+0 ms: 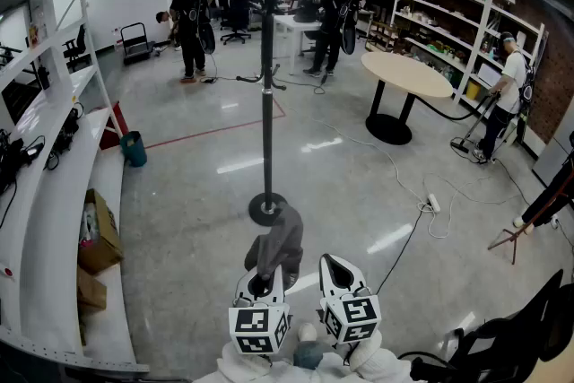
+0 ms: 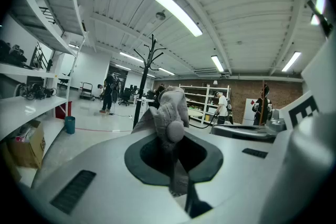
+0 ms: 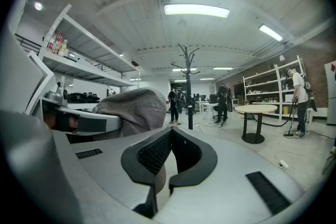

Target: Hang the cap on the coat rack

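Observation:
A grey cap (image 1: 279, 245) hangs from my left gripper (image 1: 261, 284), which is shut on its fabric. In the left gripper view the cap (image 2: 171, 112) bunches up between the jaws of the left gripper (image 2: 173, 150). The black coat rack (image 1: 267, 58) stands on the floor ahead, its round base (image 1: 267, 209) just beyond the cap. It shows far off in the left gripper view (image 2: 145, 68) and the right gripper view (image 3: 189, 86). My right gripper (image 1: 337, 270) is beside the left, shut and empty (image 3: 167, 157). The cap (image 3: 134, 110) sits to its left.
White shelving (image 1: 54, 193) with a cardboard box (image 1: 99, 233) lines the left side. A teal bin (image 1: 134, 148) stands by it. A round table (image 1: 408, 74) is at the right rear. A cable with a power strip (image 1: 431, 204) crosses the floor. People stand farther back.

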Motion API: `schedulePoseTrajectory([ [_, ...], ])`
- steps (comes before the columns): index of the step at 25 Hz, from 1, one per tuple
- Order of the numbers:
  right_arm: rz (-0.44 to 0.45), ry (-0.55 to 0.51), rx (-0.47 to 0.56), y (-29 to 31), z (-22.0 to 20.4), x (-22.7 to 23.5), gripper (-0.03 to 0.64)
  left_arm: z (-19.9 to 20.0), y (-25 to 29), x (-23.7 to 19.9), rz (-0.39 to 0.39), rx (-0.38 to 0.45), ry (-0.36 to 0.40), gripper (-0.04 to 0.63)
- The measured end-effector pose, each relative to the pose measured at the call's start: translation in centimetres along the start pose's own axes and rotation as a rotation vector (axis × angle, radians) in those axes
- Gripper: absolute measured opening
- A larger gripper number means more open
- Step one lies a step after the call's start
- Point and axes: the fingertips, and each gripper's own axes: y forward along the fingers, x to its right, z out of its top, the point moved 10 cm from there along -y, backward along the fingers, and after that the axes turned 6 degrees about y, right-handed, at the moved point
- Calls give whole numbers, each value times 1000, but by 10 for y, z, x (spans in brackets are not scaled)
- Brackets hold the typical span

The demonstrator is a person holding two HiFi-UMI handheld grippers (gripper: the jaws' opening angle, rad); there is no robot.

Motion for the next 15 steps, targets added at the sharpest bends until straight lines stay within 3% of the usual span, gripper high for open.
schedulePoseTrajectory([
  [15,18,25,9,54,7,31,9,6,57,-13,27,-9,14,14],
])
